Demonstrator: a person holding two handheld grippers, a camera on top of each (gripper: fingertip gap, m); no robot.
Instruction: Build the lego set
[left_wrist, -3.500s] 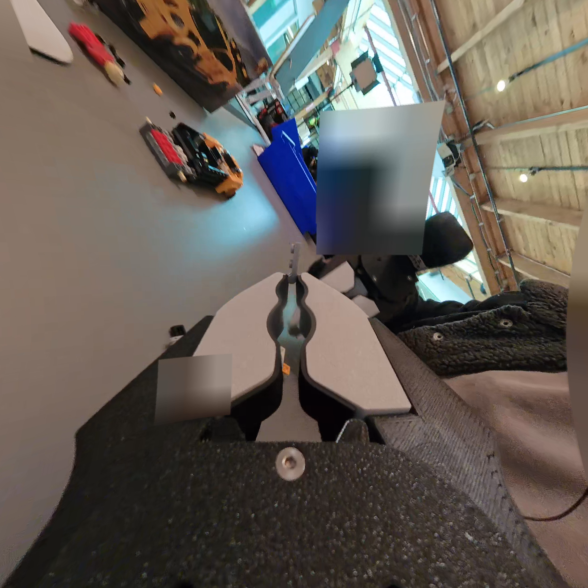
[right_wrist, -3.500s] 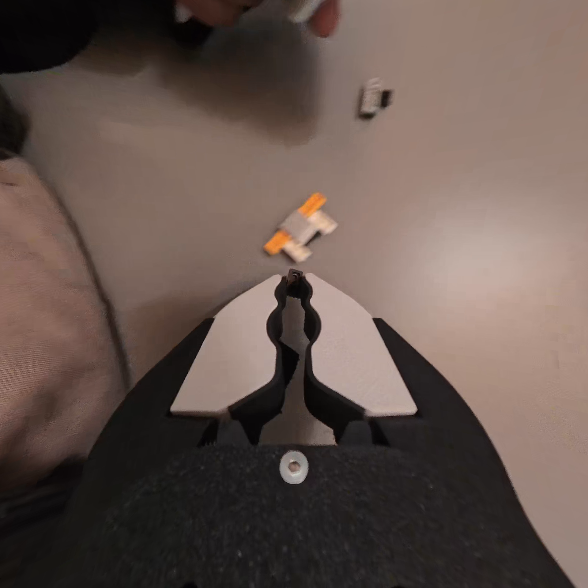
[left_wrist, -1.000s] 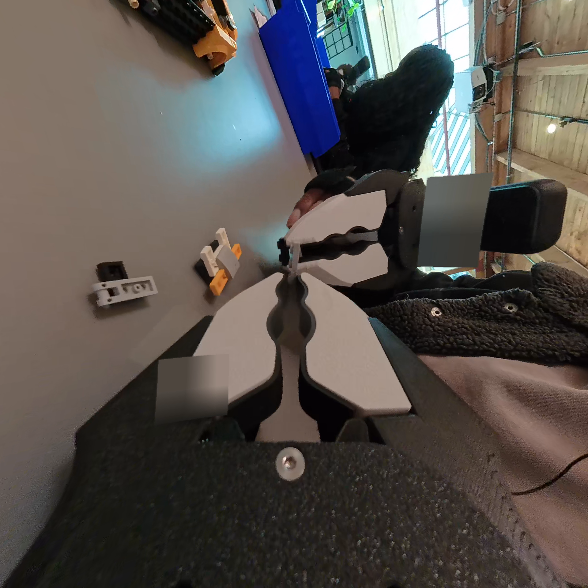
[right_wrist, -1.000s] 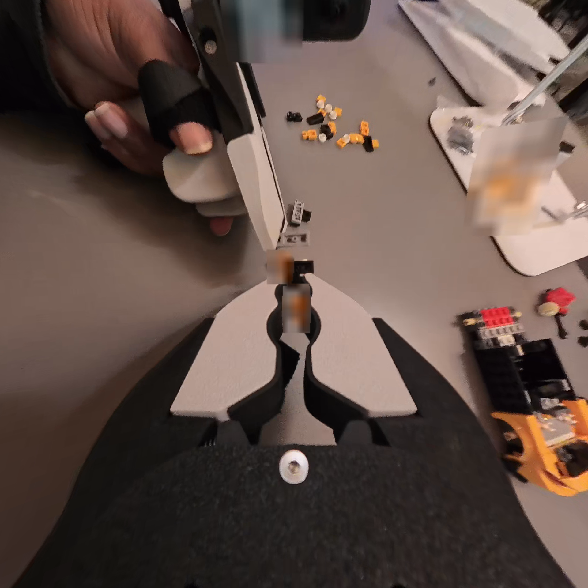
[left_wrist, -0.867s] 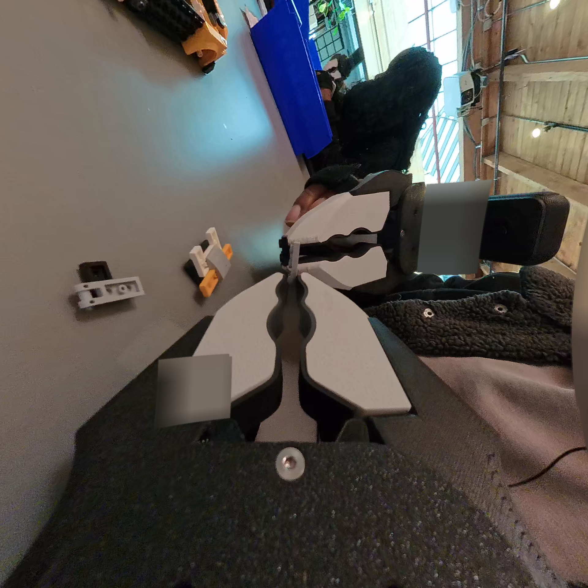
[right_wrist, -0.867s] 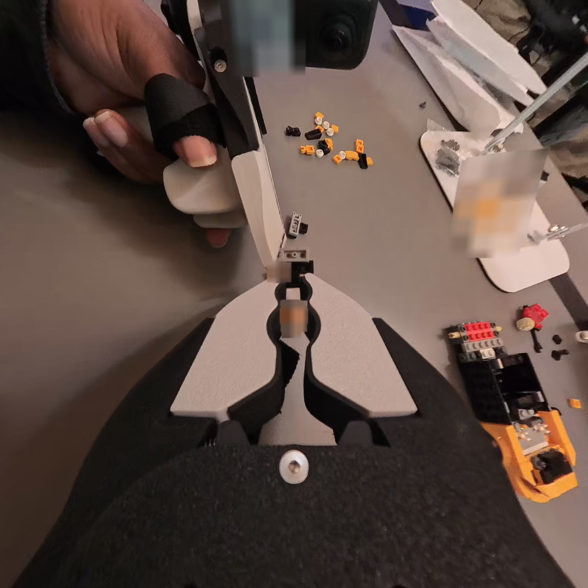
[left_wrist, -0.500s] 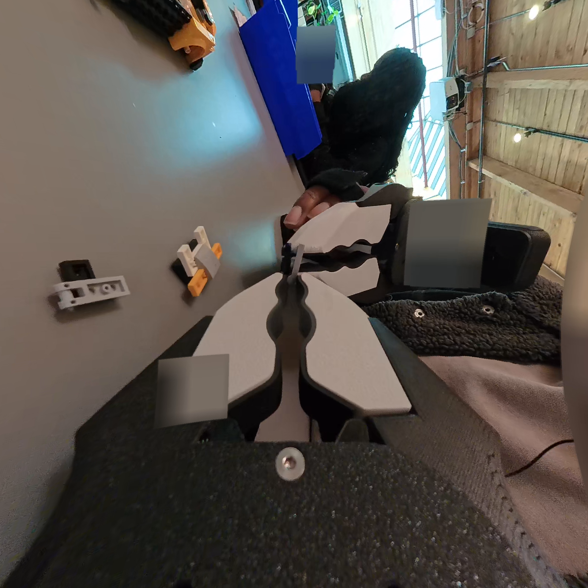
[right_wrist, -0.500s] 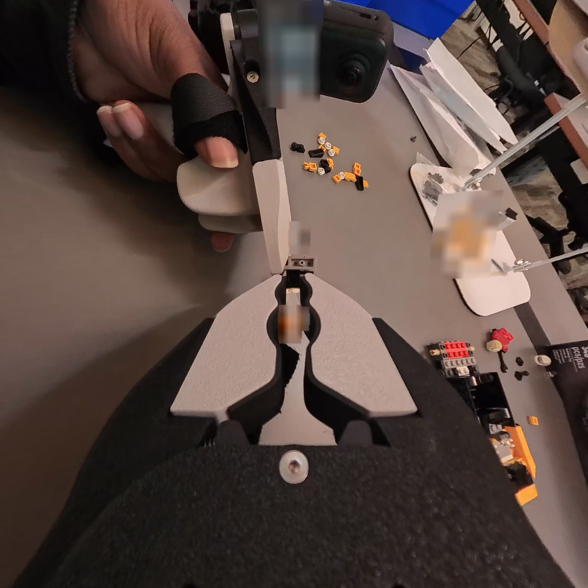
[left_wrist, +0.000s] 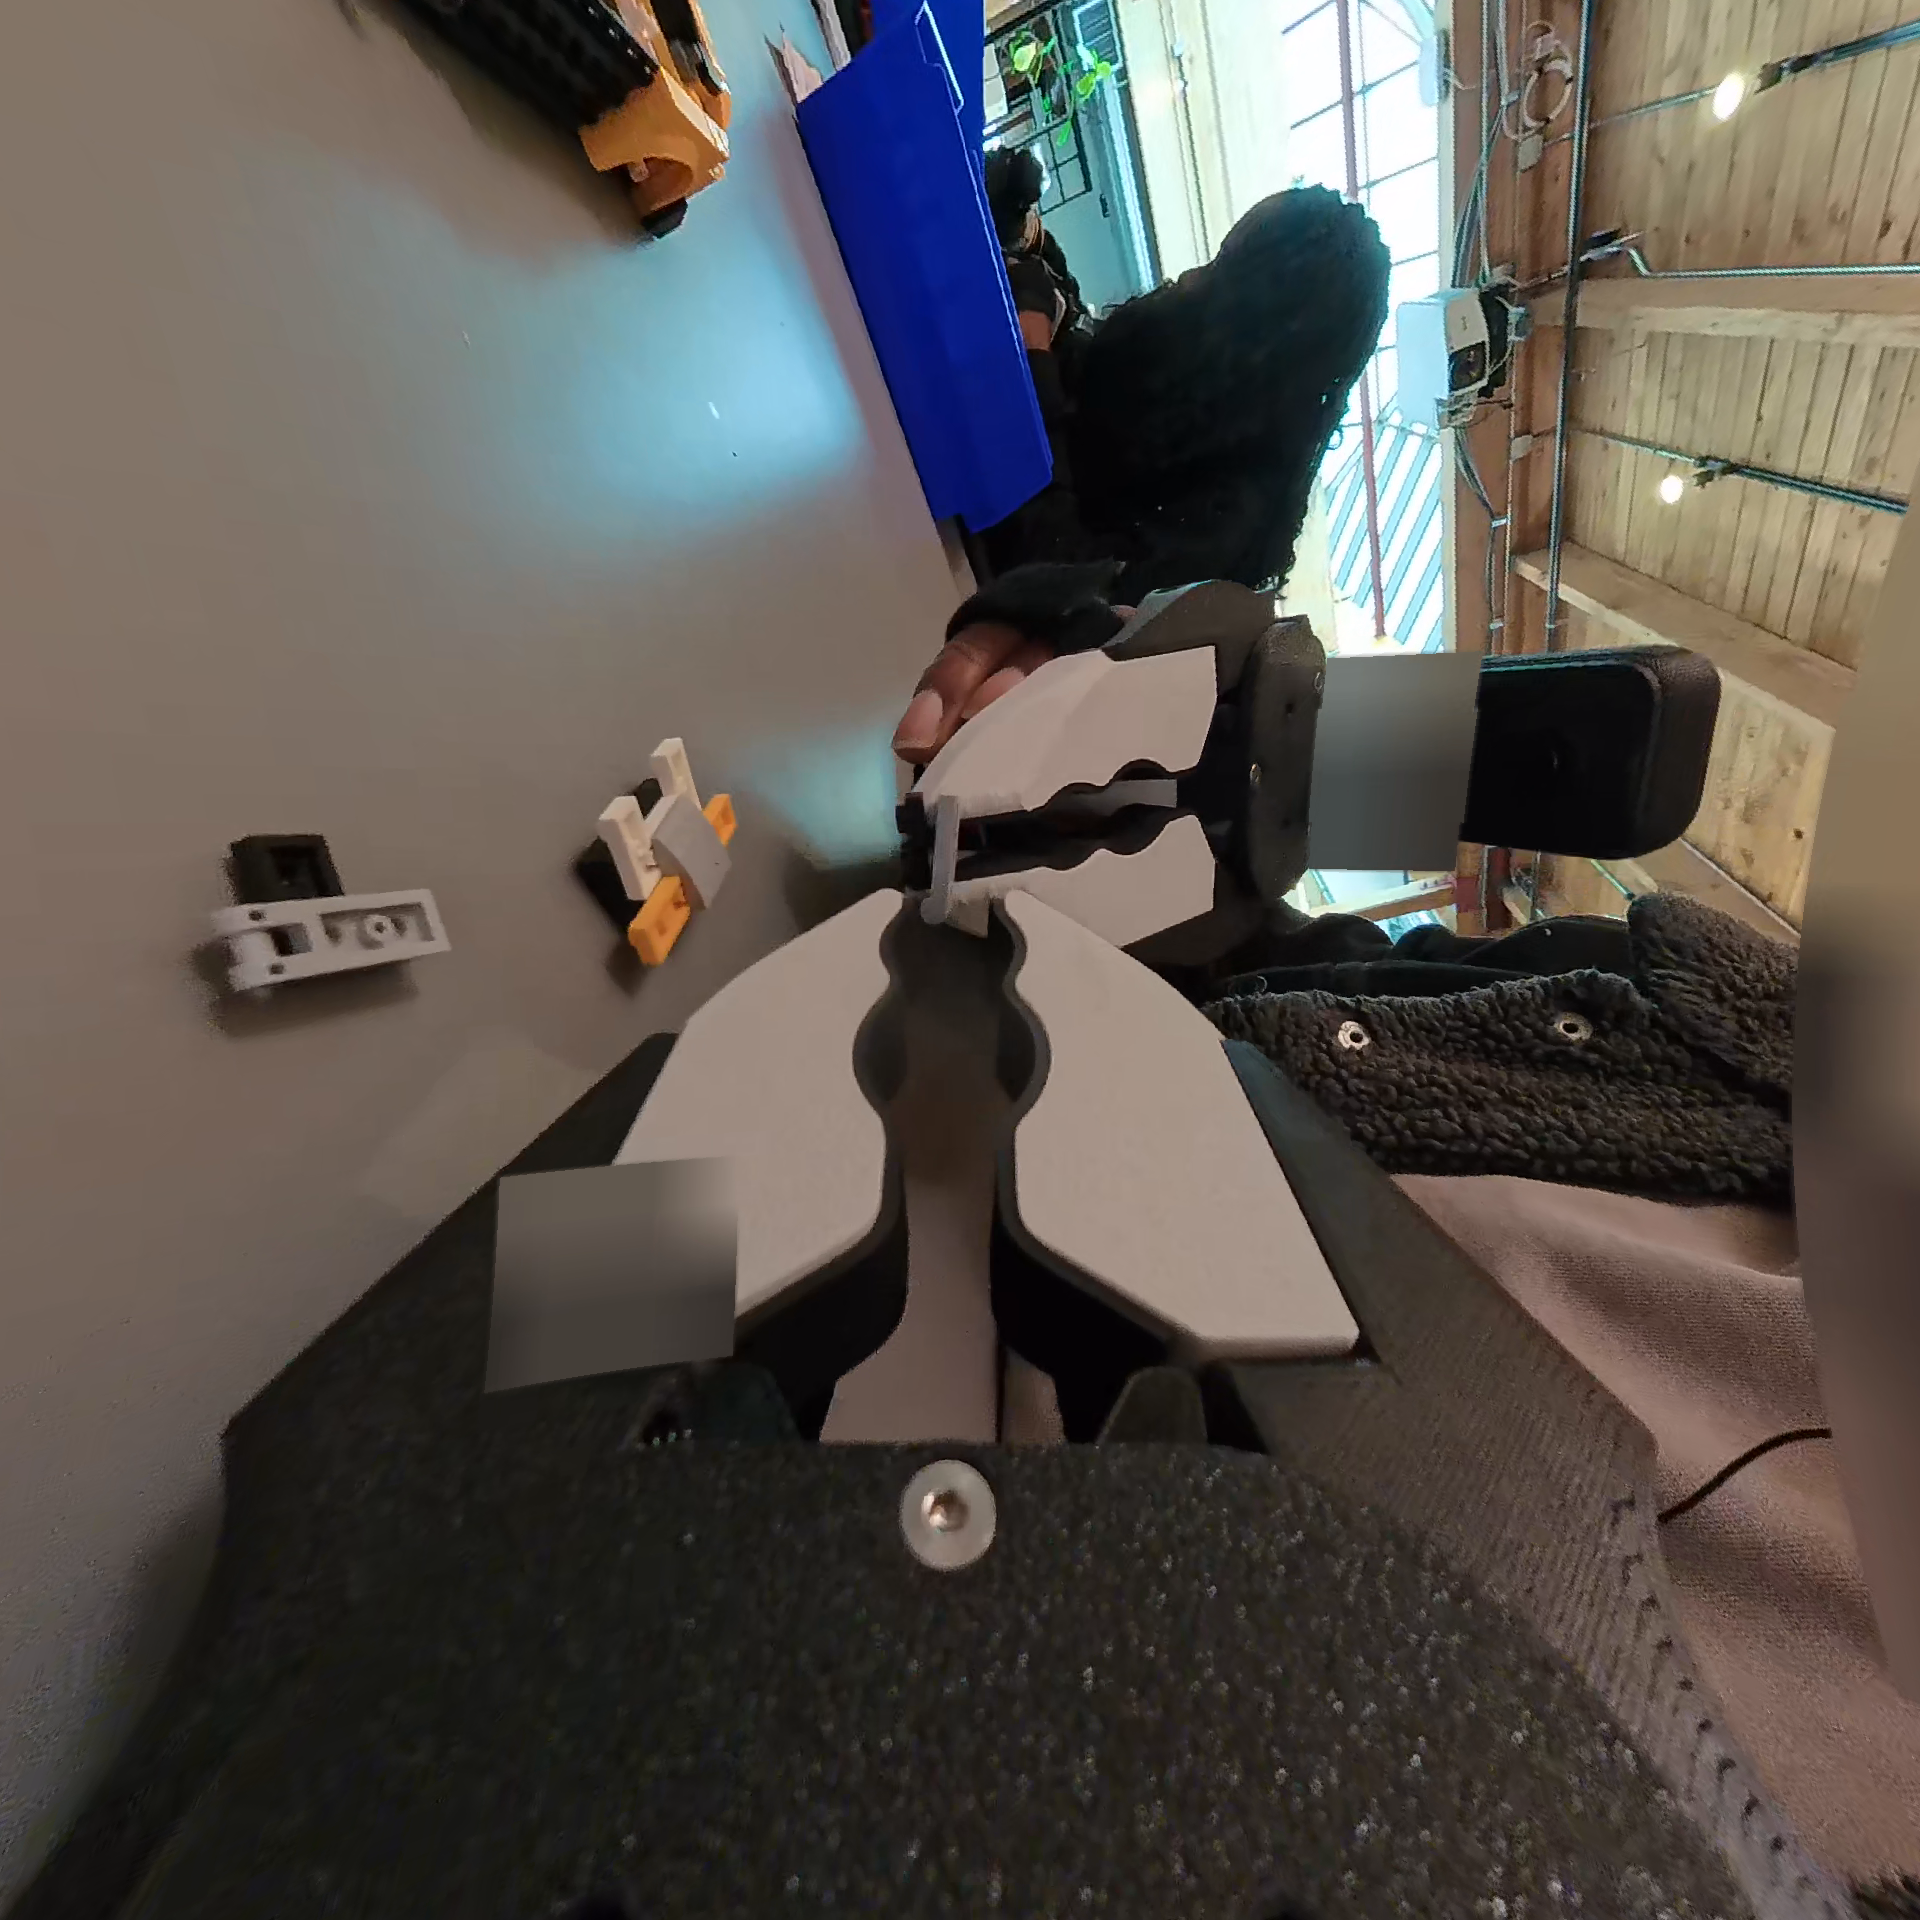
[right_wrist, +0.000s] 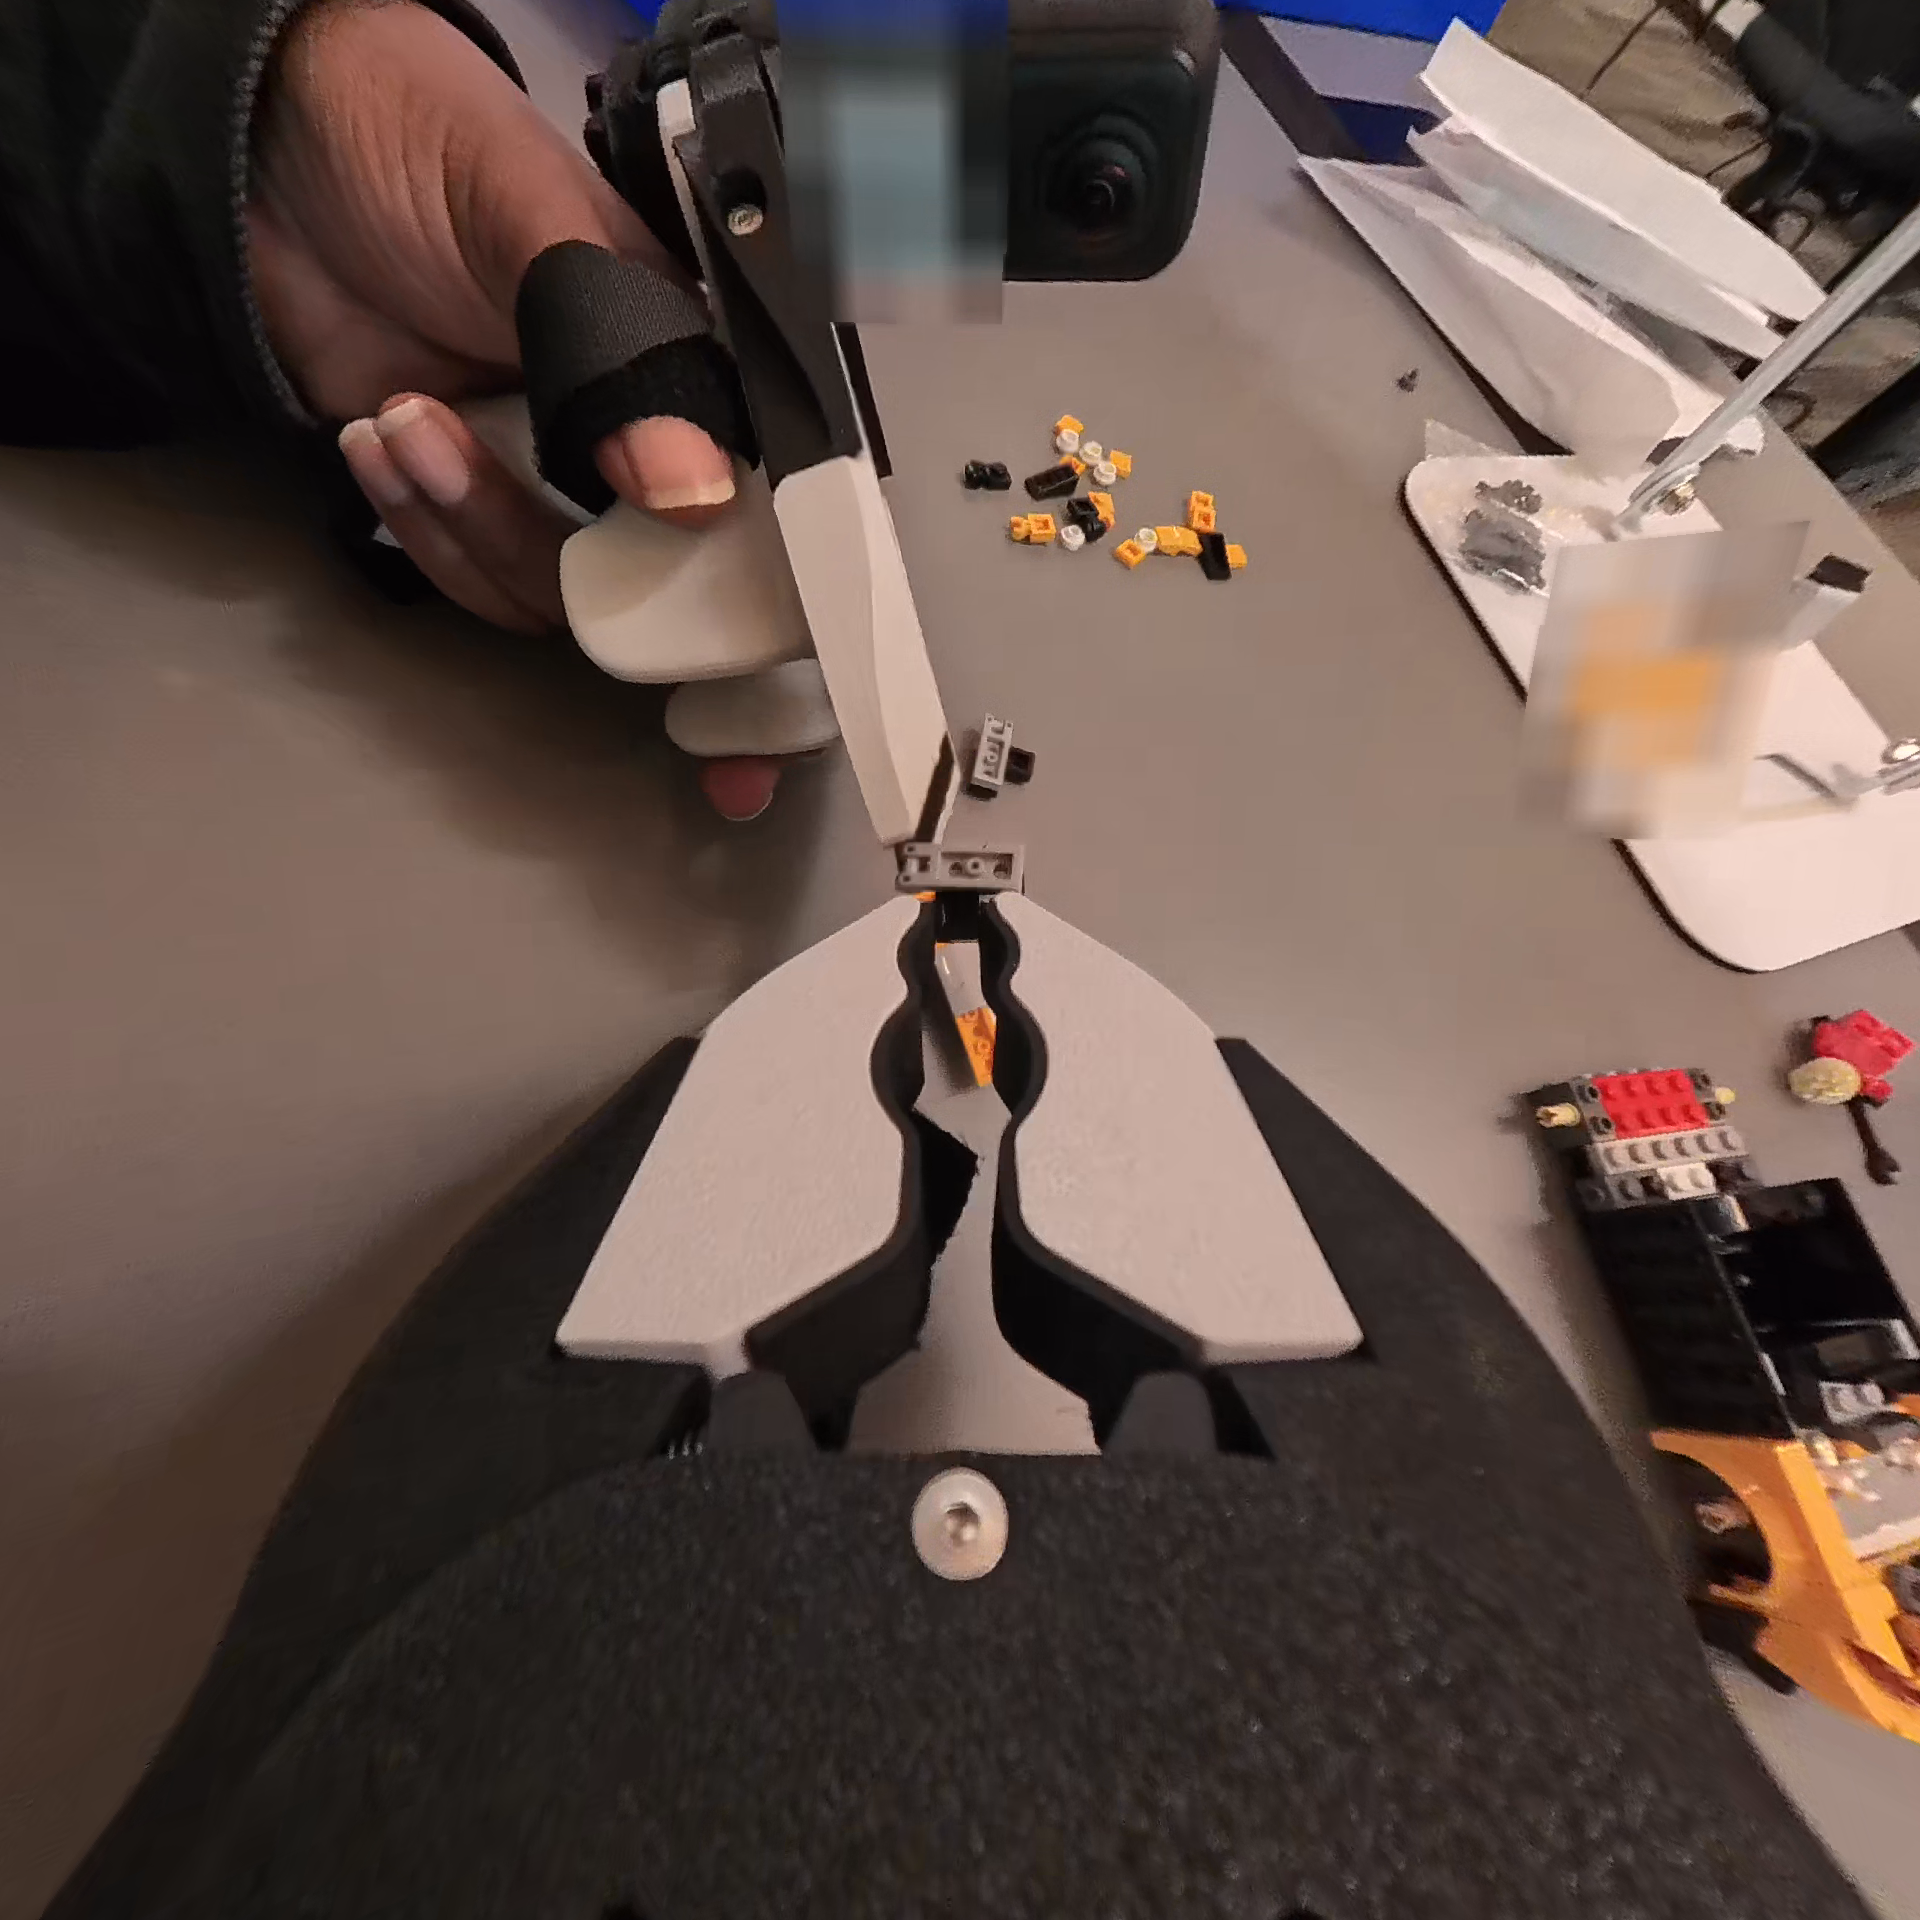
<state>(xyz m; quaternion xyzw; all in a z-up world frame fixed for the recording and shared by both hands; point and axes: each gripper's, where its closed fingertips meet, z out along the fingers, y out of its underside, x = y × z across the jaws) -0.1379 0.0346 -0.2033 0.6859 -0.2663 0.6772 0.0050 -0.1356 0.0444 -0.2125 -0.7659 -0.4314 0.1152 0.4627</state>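
Note:
My left gripper (left_wrist: 948, 912) is shut on a thin grey plate (left_wrist: 943, 854), held edge-on above the grey table. My right gripper (right_wrist: 961, 912) is shut on a small black piece (right_wrist: 958, 916). The two grippers meet tip to tip, and the black piece touches the grey plate (right_wrist: 961, 864). The right gripper (left_wrist: 916, 831) shows in the left wrist view with a hand behind it. The left gripper (right_wrist: 923, 826) shows in the right wrist view, coming down from above in a hand. A small orange, white and grey assembly (left_wrist: 665, 852) lies on the table below them.
A grey hinge plate with a black part (left_wrist: 322, 920) lies on the table and also shows in the right wrist view (right_wrist: 995, 764). A pile of small orange, white and black pieces (right_wrist: 1122, 509) lies farther off. A black, orange and red vehicle build (right_wrist: 1756, 1288), a red piece (right_wrist: 1855, 1049), a white tray (right_wrist: 1766, 894) and a blue bin (left_wrist: 925, 260) surround the work area. Only a small space, under 4 cm, lies between the two pairs of fingers.
The grippers have come together from apart. Over the last second the black piece and the grey plate have closed up and now touch; both grippers tilted slightly.

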